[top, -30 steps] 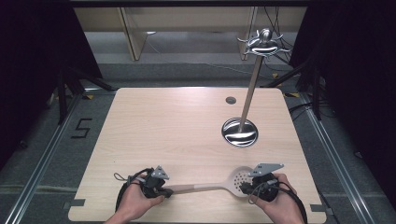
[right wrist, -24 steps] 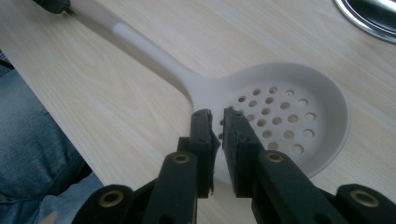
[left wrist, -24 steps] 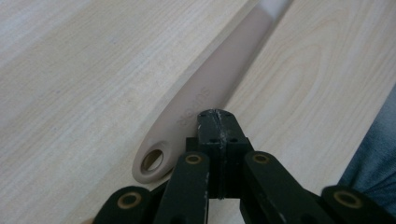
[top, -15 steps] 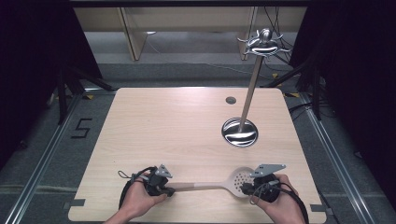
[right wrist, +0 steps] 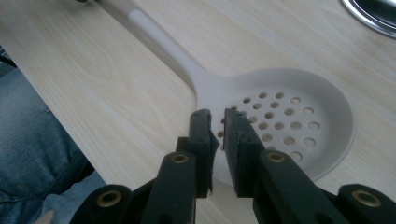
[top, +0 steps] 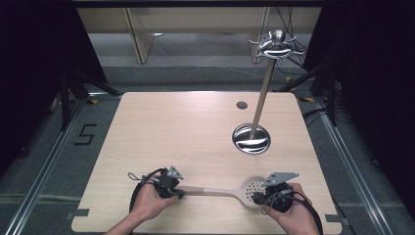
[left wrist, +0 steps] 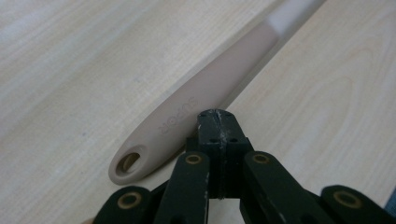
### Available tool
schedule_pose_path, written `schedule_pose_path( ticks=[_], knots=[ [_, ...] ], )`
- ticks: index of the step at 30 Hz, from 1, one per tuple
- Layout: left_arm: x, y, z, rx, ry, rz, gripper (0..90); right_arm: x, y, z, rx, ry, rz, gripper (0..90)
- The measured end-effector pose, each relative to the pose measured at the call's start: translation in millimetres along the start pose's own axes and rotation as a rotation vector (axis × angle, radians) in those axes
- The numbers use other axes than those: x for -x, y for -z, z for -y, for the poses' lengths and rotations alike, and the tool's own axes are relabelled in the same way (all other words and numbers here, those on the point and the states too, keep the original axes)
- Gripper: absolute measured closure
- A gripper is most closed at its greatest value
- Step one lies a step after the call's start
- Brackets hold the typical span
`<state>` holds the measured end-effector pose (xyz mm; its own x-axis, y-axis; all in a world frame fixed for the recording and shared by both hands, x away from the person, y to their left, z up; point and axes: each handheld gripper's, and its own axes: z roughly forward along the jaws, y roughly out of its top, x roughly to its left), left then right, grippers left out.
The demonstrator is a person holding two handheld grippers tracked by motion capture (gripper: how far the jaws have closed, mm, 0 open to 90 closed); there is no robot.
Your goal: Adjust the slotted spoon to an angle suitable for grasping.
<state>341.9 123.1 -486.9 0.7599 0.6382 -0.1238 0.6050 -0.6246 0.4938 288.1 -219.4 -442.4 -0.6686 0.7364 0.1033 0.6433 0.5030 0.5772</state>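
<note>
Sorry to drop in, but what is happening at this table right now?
A person is working with a gripper in each hand at the near edge of the wooden table, where a pale slotted spoon lies flat. The left gripper is shut, its jaw tips beside the spoon's tan handle without clasping it. The right gripper sits over the rim of the perforated bowl with a narrow gap between its jaws, gripping nothing. Farther back stands a metal utensil stand with empty hooks.

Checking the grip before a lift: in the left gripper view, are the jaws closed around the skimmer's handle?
No. The left gripper has its jaws shut together, with the skimmer's handle lying beside them on the table.
</note>
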Motion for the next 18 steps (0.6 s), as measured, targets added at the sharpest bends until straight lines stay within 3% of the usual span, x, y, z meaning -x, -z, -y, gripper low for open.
schedule_pose_path(
  ticks=[2, 3, 12, 16, 17, 18],
  knots=[
    [-2.9, -1.2, -2.8, -0.001, 0.011, -0.002, 89.4, 0.8, -2.0, 0.6, 0.017, 0.015, 0.005, 81.5],
    [-5.1, -2.4, -5.1, 0.002, 0.018, -0.007, 89.4, 0.5, -0.5, 0.0, -0.004, 0.004, -0.005, 81.4],
    [-13.3, -7.4, -14.6, 0.009, 0.027, -0.023, 89.3, 0.1, -2.5, -1.7, -0.003, 0.008, -0.008, 79.3],
    [-17.2, -9.1, -16.8, 0.022, 0.015, -0.024, 89.2, -3.8, -8.0, -8.5, -0.015, 0.049, -0.014, 74.1],
    [-18.0, -8.5, -15.8, 0.025, 0.014, -0.026, 89.2, -5.2, -13.6, -9.3, 0.029, 0.066, -0.01, 72.5],
    [-18.7, -7.8, -14.7, 0.029, 0.015, -0.032, 89.1, -6.6, -12.9, -12.9, 0.001, 0.078, -0.023, 70.7]
  ],
)
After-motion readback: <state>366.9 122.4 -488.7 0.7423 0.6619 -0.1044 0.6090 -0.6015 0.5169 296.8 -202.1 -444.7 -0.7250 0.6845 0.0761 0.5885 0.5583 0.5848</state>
